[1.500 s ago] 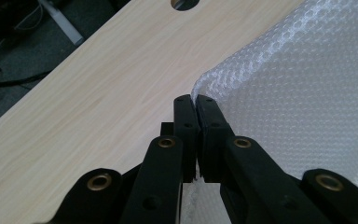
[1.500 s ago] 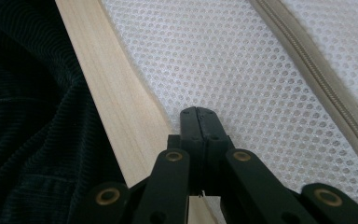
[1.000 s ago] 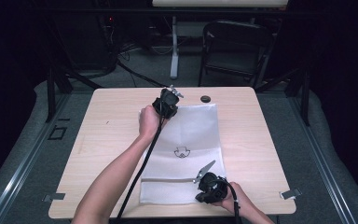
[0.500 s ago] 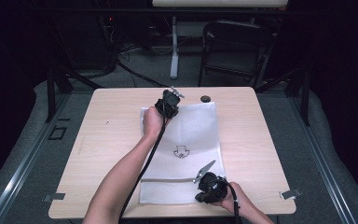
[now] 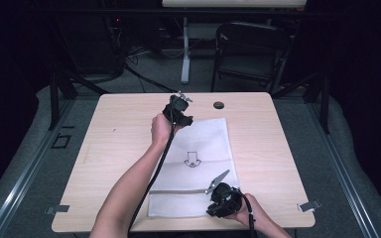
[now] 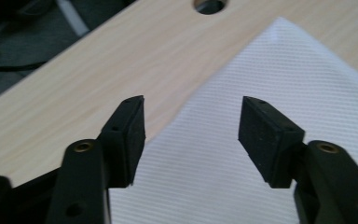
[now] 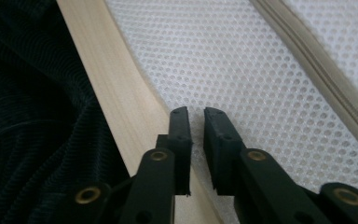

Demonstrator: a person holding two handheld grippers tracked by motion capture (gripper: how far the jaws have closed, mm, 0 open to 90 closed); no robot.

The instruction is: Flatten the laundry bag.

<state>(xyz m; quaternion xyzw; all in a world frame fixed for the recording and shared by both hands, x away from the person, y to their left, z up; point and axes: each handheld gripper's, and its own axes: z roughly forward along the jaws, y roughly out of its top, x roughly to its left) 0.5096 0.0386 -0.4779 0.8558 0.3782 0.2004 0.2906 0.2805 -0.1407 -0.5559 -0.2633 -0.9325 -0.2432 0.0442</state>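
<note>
Bag (image 5: 198, 148): a white laundry-type bag lying flat on the tabletop (image 5: 114, 148), its long side running from the far middle towards the near edge; a small dark print sits at its middle.
Bag, far part: plain woven cloth; in the left gripper view its far corner (image 6: 279, 23) points at a round hole (image 6: 209, 4) in the wood.
Bag, near part: white mesh (image 7: 242, 79) with a beige zip band (image 7: 317, 65) across it; in the high view the zip crosses the bag just ahead of the right gripper.
Left gripper (image 5: 178, 110): held over the bag's far left corner, near the far edge of the tabletop; a cable trails from it back along the forearm.
Left fingers (image 6: 130, 135): apart with a clear gap, having just been opening; the cloth lies below and between them, not pinched, and neither pad presses on it.
Right gripper (image 5: 223, 201): at the bag's near right part, by the near edge of the tabletop, with a grey plate sticking out towards the far side.
Right fingers (image 7: 181, 140): nearly together with a narrow slit left, having just been opening slightly; they sit at the mesh edge where it meets the wood. Whether any mesh is caught in the slit I cannot tell.
Hole: a dark round grommet (image 5: 219, 104) in the tabletop, just beyond the bag's far edge.
Beyond the tabletop: a dark chair (image 5: 250, 49) on the floor.
</note>
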